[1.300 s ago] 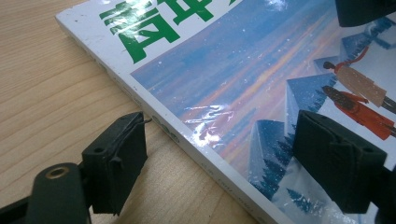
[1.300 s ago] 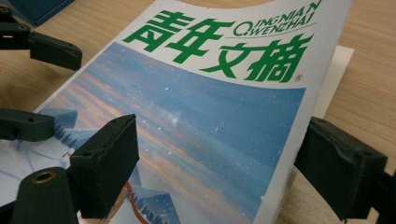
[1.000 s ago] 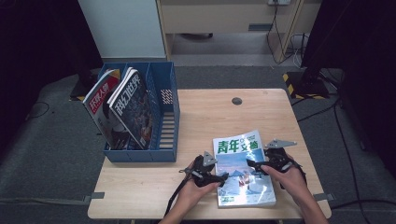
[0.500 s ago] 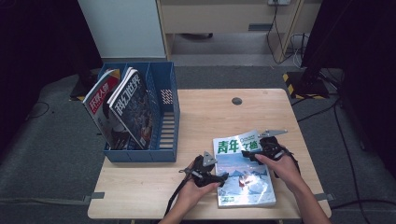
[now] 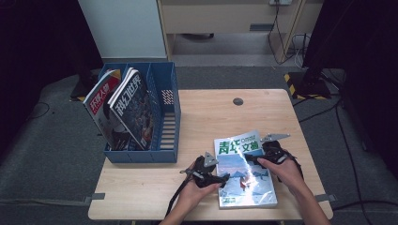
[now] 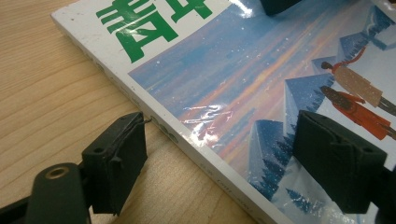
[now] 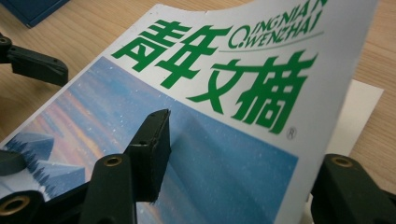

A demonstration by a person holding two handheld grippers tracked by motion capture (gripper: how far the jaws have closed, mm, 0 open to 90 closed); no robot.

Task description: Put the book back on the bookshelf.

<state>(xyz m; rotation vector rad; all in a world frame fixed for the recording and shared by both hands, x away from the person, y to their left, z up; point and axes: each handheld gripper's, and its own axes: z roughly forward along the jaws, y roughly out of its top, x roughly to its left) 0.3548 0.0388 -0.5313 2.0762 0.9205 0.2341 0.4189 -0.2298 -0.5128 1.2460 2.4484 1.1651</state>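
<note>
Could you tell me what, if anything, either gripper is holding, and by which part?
Nothing is firmly held: the right gripper, jaws closing, brackets the magazine cover's lifted right edge; the left gripper straddles its spine, open.

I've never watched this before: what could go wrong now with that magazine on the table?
The right gripper has been closing with only the lifted front cover between its jaws, so the cover could crease or tear from the magazine. The left gripper straddles the spine, open; unpinned, the magazine may slide on the table.
</note>
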